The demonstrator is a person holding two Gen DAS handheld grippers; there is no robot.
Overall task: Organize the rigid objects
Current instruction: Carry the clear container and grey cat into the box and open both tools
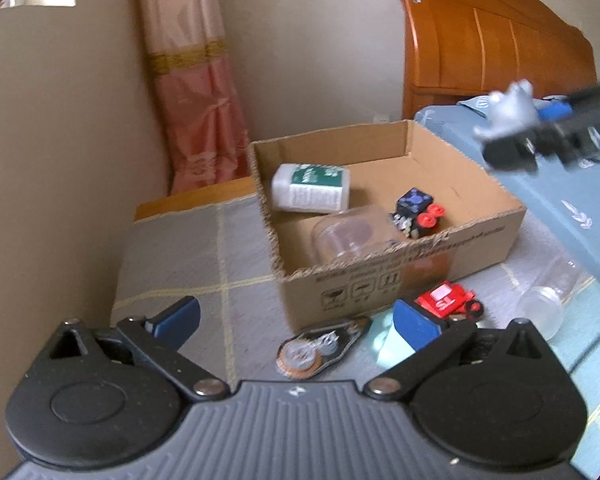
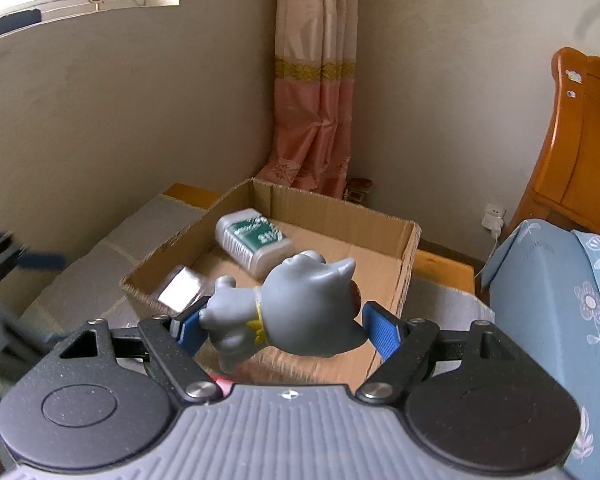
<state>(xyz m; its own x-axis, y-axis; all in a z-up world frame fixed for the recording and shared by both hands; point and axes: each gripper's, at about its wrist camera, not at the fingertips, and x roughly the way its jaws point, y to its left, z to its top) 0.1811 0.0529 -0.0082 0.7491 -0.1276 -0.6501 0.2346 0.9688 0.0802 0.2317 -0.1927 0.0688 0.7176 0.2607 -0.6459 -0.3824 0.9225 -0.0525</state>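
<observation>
Grey cat figurine (image 2: 288,312) sits clamped in the right gripper (image 2: 284,326) above the cardboard box (image 2: 410,248), while the left gripper (image 1: 296,320), spread wide, holds nothing beside it.

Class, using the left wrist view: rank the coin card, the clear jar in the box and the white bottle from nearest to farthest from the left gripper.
1. Coin card: on the cloth, just ahead of the left gripper.
2. Clear jar: inside the box, near its front wall.
3. White bottle: deeper in the box, back left.

Home bedroom: wooden headboard (image 1: 496,36), curtain (image 2: 316,92).
</observation>
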